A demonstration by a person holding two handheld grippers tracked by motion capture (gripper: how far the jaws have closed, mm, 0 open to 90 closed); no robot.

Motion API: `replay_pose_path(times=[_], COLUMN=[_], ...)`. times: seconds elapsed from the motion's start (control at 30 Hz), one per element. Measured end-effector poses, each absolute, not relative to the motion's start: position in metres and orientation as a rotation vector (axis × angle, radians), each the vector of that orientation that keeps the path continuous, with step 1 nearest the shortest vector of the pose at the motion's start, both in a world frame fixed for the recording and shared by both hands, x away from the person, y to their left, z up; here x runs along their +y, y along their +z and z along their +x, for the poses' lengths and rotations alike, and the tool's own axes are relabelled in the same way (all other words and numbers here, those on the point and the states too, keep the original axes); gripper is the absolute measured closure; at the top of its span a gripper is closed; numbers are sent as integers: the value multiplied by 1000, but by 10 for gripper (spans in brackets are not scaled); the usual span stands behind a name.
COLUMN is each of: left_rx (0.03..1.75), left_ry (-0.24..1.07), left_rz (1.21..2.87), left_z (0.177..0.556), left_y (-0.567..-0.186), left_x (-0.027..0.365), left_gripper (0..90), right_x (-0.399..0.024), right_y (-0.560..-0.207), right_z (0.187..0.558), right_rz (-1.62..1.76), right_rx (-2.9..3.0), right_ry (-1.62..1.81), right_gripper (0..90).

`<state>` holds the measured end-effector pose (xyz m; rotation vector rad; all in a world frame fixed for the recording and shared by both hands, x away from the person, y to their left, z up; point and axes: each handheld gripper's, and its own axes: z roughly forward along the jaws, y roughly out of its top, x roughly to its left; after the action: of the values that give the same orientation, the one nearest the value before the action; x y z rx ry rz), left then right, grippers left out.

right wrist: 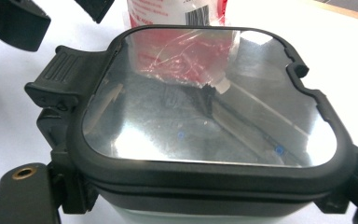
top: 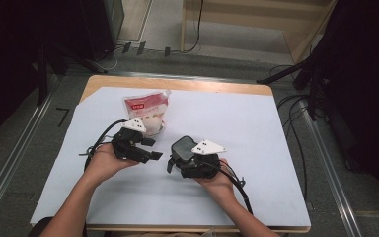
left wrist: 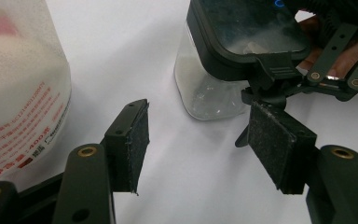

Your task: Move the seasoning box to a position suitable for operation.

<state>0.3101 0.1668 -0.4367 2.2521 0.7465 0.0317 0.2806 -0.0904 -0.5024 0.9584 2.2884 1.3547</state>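
A clear container with a black-rimmed see-through lid (top: 182,146) stands on the white sheet at mid table. My right gripper (top: 178,158) is shut on its sides; in the right gripper view the lid (right wrist: 205,107) lies between the jaws. A black latch tab (right wrist: 72,70) sticks out on the lid's left. My left gripper (top: 154,149) is open just left of the container, jaws wide apart and holding nothing (left wrist: 205,149). The container (left wrist: 223,70) sits beyond its right pad. A pouch of white powder with red print (top: 147,109) stands behind it.
The white sheet (top: 246,123) covers a wooden table (top: 202,85). The pouch (left wrist: 18,93) stands close to the left gripper's left jaw. Cables trail from both grippers toward the near edge. Bare sheet lies to the right and in front.
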Motion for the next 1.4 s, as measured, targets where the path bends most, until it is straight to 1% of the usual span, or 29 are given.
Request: replay_pose_path(times=[0.57,1.0,1.2,1.27,1.4], left_rx=[739,743,741,738,735], left_ry=[32,34,35,37,37], left_rz=[2254,2256,2248,2249,2250], left_z=[310,309,309,309,309], left_y=[-437,-436,-436,-436,-436], left_x=[166,167,166,166,165], left_gripper=[398,397,397,397,398], right_x=[-93,-106,-114,-119,-124], right_y=[-502,-497,-492,-487,-482], right_z=[276,270,265,261,256], right_rz=[992,1026,1032,1025,1016], right_rx=[2304,2361,2386,2385,2393], right_ry=[1332,1335,1340,1339,1349], right_gripper=[150,148,155,184,198])
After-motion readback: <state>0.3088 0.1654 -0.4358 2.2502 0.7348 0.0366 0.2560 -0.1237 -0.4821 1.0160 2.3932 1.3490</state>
